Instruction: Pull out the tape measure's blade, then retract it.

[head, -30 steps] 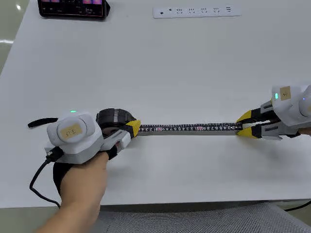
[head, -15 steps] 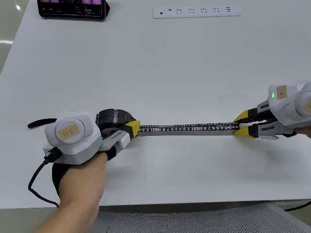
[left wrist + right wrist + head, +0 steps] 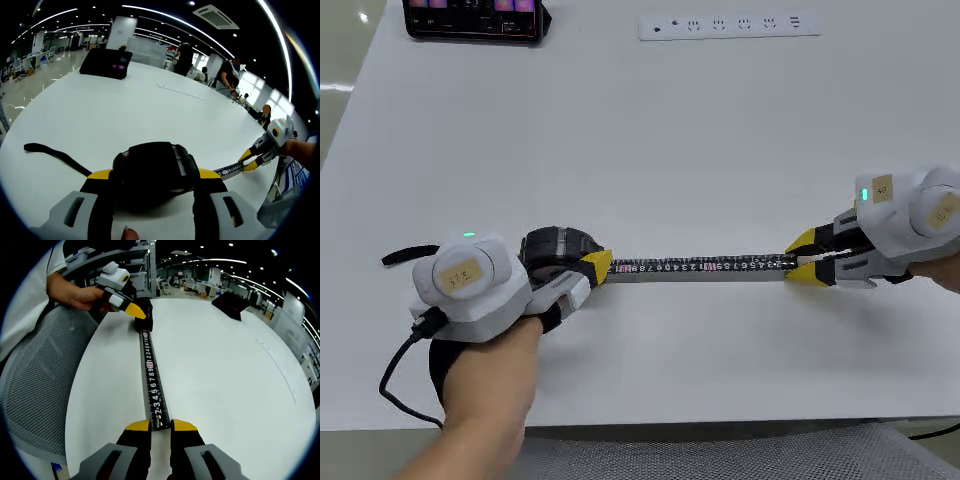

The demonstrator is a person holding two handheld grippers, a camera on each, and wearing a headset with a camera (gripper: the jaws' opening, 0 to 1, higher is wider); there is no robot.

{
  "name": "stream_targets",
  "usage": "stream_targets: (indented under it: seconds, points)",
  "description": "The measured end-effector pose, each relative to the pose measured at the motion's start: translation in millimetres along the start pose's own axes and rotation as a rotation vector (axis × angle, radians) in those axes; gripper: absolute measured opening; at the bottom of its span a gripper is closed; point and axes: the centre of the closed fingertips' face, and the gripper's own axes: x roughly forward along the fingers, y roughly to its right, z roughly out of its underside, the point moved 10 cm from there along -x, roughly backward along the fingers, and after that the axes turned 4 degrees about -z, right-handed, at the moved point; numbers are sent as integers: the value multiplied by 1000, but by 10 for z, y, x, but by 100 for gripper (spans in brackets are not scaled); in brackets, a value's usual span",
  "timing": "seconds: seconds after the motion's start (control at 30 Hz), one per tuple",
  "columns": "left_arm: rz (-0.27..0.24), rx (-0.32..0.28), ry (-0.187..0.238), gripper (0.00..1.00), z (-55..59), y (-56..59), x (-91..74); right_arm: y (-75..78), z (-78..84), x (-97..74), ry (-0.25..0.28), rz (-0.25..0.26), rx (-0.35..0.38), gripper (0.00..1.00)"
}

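The black tape measure case point(image 3: 558, 250) lies on the white table point(image 3: 670, 140), and my left gripper point(image 3: 588, 272) is shut on it; in the left gripper view the case point(image 3: 152, 170) sits squeezed between the yellow-tipped jaws. Its dark numbered blade point(image 3: 700, 265) runs out flat to the right. The blade's end is pinched in my right gripper point(image 3: 803, 259). In the right gripper view the blade point(image 3: 150, 370) stretches away from my right gripper point(image 3: 160, 426) to the case point(image 3: 145, 316) and the left gripper point(image 3: 120, 295).
A white power strip point(image 3: 728, 24) and a black device with a lit screen point(image 3: 475, 18) lie at the table's far edge. The case's black strap point(image 3: 408, 254) trails left. A cable point(image 3: 400, 370) hangs off the front edge near a mesh chair point(image 3: 720, 450).
My right gripper has moved left toward the case with the blade end still in it, so the exposed blade is shorter. The left gripper and case have stayed put.
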Motion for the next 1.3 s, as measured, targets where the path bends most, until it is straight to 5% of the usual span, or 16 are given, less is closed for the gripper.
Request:
stream_targets:
  seconds: [1.3]
  points:
    - [16, -9, -4, 59, -3, -37, 2, -16, -429, 433, 87, -63, 5, 11]
